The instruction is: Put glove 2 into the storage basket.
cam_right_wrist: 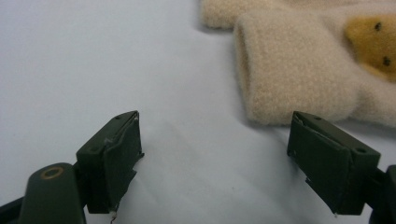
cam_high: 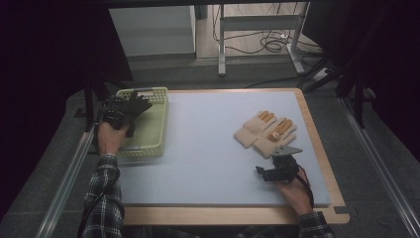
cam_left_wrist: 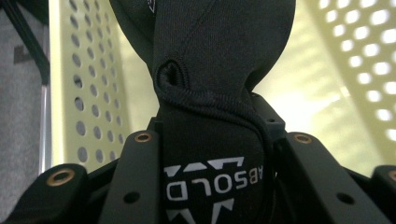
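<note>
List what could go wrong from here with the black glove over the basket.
The left gripper pinches the black glove in a bunch above the yellow basket; released here, it could drape over the rim. The right gripper, jaws open beside the cream gloves, might catch just one cuff.

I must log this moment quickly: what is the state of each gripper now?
Left gripper: closed on the black glove, over the green basket.
Right gripper: open, holding nothing, just short of the beige gloves.

Dim room — grey floor (cam_high: 163, 74), metal desk legs (cam_high: 222, 44), tangled cables (cam_high: 270, 42) beyond the table (cam_high: 223, 215).
</note>
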### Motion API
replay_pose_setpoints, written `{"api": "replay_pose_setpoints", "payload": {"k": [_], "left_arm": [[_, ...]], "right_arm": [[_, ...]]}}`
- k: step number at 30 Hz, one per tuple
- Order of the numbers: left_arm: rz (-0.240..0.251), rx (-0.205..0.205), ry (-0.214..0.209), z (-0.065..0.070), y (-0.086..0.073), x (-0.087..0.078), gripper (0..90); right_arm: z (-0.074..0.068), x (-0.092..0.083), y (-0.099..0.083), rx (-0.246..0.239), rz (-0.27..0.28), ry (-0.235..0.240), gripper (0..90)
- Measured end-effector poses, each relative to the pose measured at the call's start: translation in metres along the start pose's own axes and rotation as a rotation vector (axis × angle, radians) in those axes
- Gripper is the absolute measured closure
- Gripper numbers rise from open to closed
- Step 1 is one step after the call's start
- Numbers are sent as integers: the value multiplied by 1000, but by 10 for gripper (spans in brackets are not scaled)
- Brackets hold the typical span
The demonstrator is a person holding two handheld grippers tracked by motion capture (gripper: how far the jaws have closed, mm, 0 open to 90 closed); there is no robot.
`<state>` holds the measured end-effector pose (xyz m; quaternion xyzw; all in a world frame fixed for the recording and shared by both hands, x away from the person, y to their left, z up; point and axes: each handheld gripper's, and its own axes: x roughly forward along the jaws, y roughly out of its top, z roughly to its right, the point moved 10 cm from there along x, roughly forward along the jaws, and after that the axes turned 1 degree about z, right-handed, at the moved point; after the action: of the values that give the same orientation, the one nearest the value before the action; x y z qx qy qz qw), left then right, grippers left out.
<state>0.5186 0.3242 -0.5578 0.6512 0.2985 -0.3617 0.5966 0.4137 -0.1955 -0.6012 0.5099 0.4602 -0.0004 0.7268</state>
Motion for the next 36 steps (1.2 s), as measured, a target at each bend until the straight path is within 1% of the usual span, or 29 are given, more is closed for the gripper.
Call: {"api": "replay_pose_setpoints", "payload": {"k": [1,2,3,5,6,8,9,10,11,12,13,15,16,18,20,22,23,27,30,32,34,36], "left_arm": [[-11,-6,1,-1,-1,2,627],[-36,-13,3,-2,-3,7,625],[-57,-8,15,-4,-5,11,623],[-81,-12,29,-6,-7,16,621],[-88,-17,30,-7,-7,18,617],[-119,-27,33,-9,-10,24,596],[-146,-28,39,-10,-12,27,554],[-156,-31,41,-10,-13,28,482],[-160,-26,48,-11,-13,28,424],[-162,-23,44,-10,-13,28,343],[-167,-18,37,-9,-14,28,289],[-153,-18,31,-8,-13,26,180],[-149,-14,23,-7,-12,23,147],[-145,-4,10,-6,-13,20,114],[-137,-2,1,-6,-14,16,107],[-118,1,-28,-6,-14,11,107],[-100,-10,-47,-6,-13,8,107],[-37,-41,-101,-5,-9,-3,97],[11,-50,-147,-2,-8,-10,85],[22,-42,-163,0,-9,-13,64],[28,-24,-168,2,-11,-15,56],[40,-17,-178,4,-12,-18,44]], "right_arm": [[0,0,0,0,0,1,172],[0,0,0,0,0,1,172],[0,0,0,0,0,1,172],[0,0,0,0,0,0,172],[0,0,0,0,0,0,172],[0,0,0,0,0,0,172],[0,0,0,0,0,0,172],[0,0,0,-1,1,0,172],[0,0,0,0,1,0,172],[0,0,0,0,1,0,172],[0,0,0,0,1,0,172],[0,0,0,-1,1,0,172],[0,0,0,-1,1,0,172],[0,0,0,-1,1,-1,172],[0,0,0,-1,1,-1,172],[0,0,0,-1,1,-1,172],[0,0,0,-2,1,-1,172],[0,0,0,-1,1,-1,172],[0,0,0,-1,1,-1,172],[0,0,0,-2,1,-2,172],[0,0,0,-1,1,-2,172],[0,0,0,-2,1,-3,171]]}}
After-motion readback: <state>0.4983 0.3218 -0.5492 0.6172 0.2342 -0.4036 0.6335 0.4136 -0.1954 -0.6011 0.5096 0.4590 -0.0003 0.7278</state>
